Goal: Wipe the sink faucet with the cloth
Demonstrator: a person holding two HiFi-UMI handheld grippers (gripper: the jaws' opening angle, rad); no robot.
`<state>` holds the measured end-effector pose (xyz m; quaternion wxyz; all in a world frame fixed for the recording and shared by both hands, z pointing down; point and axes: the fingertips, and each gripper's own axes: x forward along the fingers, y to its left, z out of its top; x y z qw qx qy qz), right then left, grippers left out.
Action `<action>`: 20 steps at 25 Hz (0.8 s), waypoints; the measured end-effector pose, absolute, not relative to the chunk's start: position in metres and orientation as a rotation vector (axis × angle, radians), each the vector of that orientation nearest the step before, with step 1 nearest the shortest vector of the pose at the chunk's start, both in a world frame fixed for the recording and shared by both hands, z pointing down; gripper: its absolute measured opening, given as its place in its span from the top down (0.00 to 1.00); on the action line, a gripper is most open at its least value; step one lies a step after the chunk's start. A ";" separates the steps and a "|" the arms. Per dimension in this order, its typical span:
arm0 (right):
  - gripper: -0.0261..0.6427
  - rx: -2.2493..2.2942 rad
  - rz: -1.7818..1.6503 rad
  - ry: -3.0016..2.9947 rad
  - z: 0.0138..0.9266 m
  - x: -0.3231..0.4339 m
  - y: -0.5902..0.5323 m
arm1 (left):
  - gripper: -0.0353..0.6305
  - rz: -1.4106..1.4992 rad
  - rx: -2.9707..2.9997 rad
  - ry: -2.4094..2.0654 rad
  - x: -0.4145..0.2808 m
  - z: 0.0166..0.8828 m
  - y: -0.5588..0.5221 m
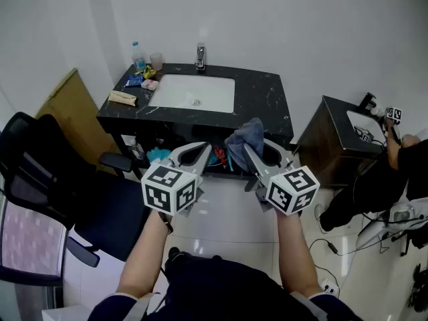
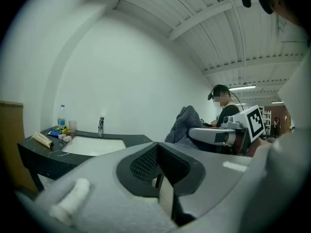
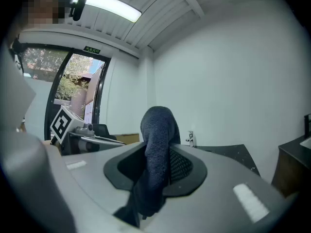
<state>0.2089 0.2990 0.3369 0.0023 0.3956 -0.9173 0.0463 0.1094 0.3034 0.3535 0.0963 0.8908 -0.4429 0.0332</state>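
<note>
A chrome faucet (image 1: 200, 56) stands at the back of a white sink (image 1: 194, 93) set in a black marble counter (image 1: 267, 99). It also shows small in the left gripper view as the faucet (image 2: 101, 126) and in the right gripper view as the faucet (image 3: 191, 139). My right gripper (image 1: 249, 151) is shut on a dark blue-grey cloth (image 1: 245, 138), which bunches up above the jaws as the cloth (image 3: 158, 144). My left gripper (image 1: 198, 154) is shut with nothing in it. Both are held side by side, well short of the counter.
On the counter's left end stand a water bottle (image 1: 138, 55), a cup (image 1: 156, 61), small packets (image 1: 142, 77) and a rolled item (image 1: 122, 98). A black office chair (image 1: 47, 179) is at the left. A second person (image 1: 384, 172) sits at the right by a dark cabinet (image 1: 341, 132).
</note>
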 end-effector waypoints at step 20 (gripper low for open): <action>0.80 1.233 0.195 -2.834 0.364 0.165 0.180 | 0.94 0.134 2.598 -1.323 0.058 0.377 0.181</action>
